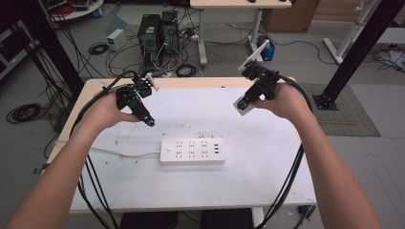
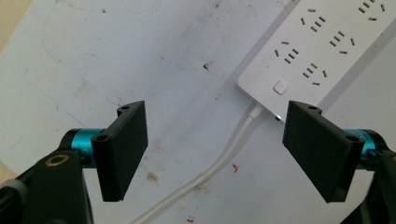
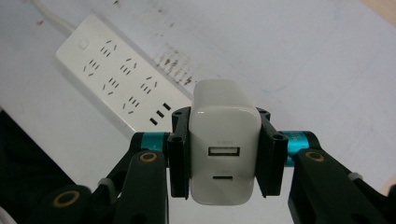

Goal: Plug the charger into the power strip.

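A white power strip [image 1: 192, 151] with several sockets and USB ports lies in the middle of the white table [image 1: 267, 157], its white cord [image 1: 125, 153] running off to the left. My right gripper [image 1: 243, 105] hangs above the table's right half, shut on a white USB charger [image 3: 225, 144] whose two ports face the camera; the power strip [image 3: 119, 79] lies beyond it. My left gripper [image 1: 150, 121] hovers up and left of the strip, open with nothing between its black jaws. Below them lie the strip's switch end [image 2: 322, 51] and cord [image 2: 224, 158].
Black cables [image 1: 93, 191] trail from both grippers over the table's front edge. Beyond the far edge, on the floor, stand computer towers [image 1: 157, 31], tangled wires and a second desk's legs [image 1: 203, 38]. Black frame posts [image 1: 356, 47] stand at the right and left.
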Demonstrator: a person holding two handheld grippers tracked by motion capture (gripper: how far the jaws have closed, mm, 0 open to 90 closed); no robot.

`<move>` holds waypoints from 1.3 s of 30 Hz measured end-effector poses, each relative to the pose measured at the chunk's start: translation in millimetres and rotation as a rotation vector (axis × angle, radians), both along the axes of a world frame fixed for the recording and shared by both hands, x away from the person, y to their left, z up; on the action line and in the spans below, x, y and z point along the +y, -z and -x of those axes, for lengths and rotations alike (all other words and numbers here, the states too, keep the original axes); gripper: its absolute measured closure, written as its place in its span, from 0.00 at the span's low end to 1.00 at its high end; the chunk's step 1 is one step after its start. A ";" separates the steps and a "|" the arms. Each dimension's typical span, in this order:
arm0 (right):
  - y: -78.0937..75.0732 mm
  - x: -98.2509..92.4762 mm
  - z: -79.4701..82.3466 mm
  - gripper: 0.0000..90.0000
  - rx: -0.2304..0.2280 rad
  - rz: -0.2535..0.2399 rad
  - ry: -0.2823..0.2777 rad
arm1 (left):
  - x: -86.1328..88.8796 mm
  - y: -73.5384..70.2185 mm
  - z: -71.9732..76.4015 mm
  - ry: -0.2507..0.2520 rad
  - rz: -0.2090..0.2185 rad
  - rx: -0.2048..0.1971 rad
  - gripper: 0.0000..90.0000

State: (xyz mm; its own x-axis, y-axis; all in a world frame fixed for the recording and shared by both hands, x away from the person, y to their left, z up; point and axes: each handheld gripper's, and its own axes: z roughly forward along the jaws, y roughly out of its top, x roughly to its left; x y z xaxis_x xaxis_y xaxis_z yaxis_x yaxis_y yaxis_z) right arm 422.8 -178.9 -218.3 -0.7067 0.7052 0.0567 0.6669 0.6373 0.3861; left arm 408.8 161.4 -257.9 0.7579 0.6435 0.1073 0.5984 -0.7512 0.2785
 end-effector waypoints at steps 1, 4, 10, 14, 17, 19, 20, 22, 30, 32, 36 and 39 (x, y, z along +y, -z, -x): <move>1.6 3.4 -0.4 0.70 -0.001 0.009 -0.028 | -0.2 -0.1 0.8 0.000 0.001 0.002 0.25; 4.5 12.8 -0.1 0.69 0.004 0.023 -0.079 | -0.4 -0.3 2.3 0.008 0.002 0.006 0.25; 20.1 50.4 -1.4 0.70 0.016 0.086 -0.268 | -1.9 0.1 7.3 0.049 -0.001 -0.006 0.25; 36.2 74.9 -2.8 0.70 0.012 0.149 -0.388 | -2.2 2.2 11.9 0.062 0.012 -0.004 0.25; 51.3 93.0 -3.9 0.69 0.031 0.195 -0.461 | -1.3 3.2 13.1 0.065 0.015 -0.003 0.25; 56.6 98.7 -3.5 0.69 0.041 0.219 -0.485 | 0.4 4.3 15.8 0.067 0.015 -0.004 0.25; 68.8 109.6 -4.5 0.69 0.040 0.272 -0.546 | 1.2 4.3 16.8 0.065 0.018 -0.004 0.25; 79.0 117.5 -4.1 0.70 0.031 0.299 -0.587 | 3.4 3.9 18.9 0.065 0.020 -0.010 0.25; 107.7 135.1 -3.3 0.70 0.059 0.345 -0.676 | 10.5 6.3 24.2 0.055 0.015 -0.008 0.25; 111.4 136.0 -3.3 0.70 0.072 0.351 -0.683 | 10.8 6.5 24.4 0.056 0.012 -0.006 0.25; 121.9 140.4 -0.6 0.70 0.062 0.371 -0.745 | 10.5 9.0 24.9 0.055 0.013 -0.002 0.25; 125.2 142.3 -0.8 0.70 0.069 0.382 -0.763 | 9.8 9.8 25.9 0.055 0.016 -0.003 0.25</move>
